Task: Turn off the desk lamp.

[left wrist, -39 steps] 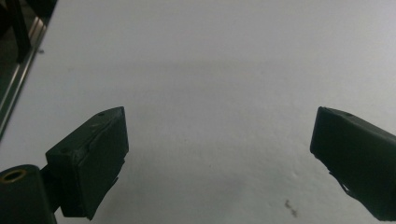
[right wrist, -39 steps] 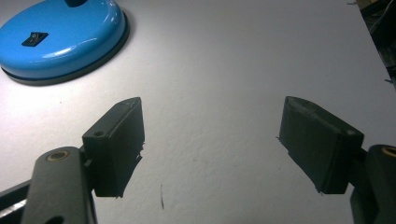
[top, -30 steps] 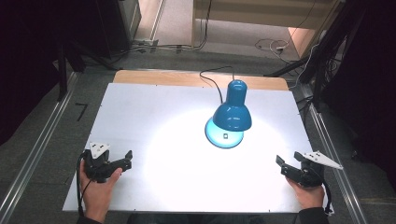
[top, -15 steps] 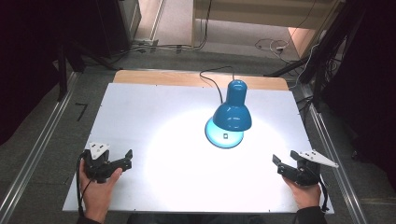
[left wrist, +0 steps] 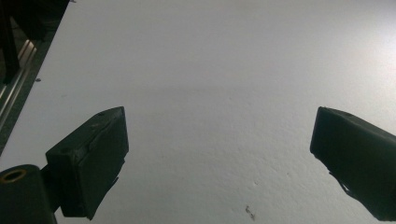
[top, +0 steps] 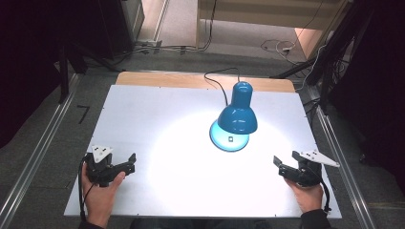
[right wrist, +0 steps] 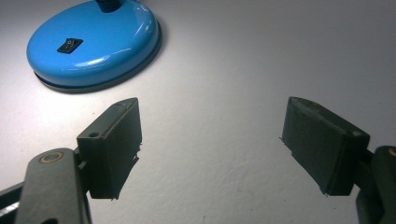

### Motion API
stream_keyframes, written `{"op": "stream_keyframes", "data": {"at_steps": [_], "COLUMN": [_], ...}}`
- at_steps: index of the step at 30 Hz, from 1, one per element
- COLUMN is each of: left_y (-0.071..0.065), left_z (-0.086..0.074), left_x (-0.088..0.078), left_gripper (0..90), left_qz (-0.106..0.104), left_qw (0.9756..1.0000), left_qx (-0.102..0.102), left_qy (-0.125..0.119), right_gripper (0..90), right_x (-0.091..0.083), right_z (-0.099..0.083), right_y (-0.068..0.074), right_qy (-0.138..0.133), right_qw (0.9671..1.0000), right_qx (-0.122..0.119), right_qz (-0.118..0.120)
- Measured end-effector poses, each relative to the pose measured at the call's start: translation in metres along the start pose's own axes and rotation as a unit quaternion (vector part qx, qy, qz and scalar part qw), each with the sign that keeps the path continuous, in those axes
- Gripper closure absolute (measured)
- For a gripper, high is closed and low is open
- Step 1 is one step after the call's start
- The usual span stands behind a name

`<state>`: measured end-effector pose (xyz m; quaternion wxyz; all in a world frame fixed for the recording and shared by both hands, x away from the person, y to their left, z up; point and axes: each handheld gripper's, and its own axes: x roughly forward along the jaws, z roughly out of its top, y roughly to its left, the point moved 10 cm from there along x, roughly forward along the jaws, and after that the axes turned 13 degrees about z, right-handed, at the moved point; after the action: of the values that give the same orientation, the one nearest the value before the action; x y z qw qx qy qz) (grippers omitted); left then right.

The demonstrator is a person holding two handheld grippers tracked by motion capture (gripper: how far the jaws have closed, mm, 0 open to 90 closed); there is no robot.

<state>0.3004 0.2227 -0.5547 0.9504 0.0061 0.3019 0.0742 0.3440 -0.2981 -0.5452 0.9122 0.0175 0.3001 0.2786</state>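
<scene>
A blue lamp [top: 236,117] is seen lit at the bench's [top: 157,109] far right-centre. The right gripper [top: 282,164] is held near its base, jaws spread apart; the left gripper [top: 129,162] is held well apart, likewise spread.

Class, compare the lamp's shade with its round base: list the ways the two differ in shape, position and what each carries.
The shade is a bell-shaped dome held up in the air, tilted down; the base is a flat disc lying on the table. The base carries a small black switch; the shade shows none. The shade partly hides the base in the high view. Both are glossy blue.
</scene>
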Motion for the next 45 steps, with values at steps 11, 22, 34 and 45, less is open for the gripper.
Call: {"op": "stream_keyframes", "data": {"at_steps": [11,22,34,45], "left_y": [0.000,0.000,0.000,0.000], "left_z": [0.000,0.000,0.000,0.000], "left_x": [0.000,0.000,0.000,0.000], "left_gripper": [5.0,5.0,5.1,5.3], "left_qz": [-0.003,-0.003,-0.003,-0.003], "left_qw": [1.0000,1.0000,1.0000,1.0000], "left_qx": [-0.002,-0.003,-0.004,-0.004], "left_qy": [0.002,0.001,0.002,0.000], "right_gripper": [16.6,16.8,18.6,19.4], "right_x": [0.009,0.020,0.031,0.041], "right_z": [0.007,0.015,0.021,0.025], "right_y": [0.007,0.018,0.027,0.033], "right_qy": [-0.006,-0.007,-0.006,-0.004], "right_qw": [0.9999,0.9997,0.9996,0.9993], "right_qx": [-0.003,-0.012,-0.016,-0.023], "right_qz": [0.009,0.018,0.024,0.029]}}
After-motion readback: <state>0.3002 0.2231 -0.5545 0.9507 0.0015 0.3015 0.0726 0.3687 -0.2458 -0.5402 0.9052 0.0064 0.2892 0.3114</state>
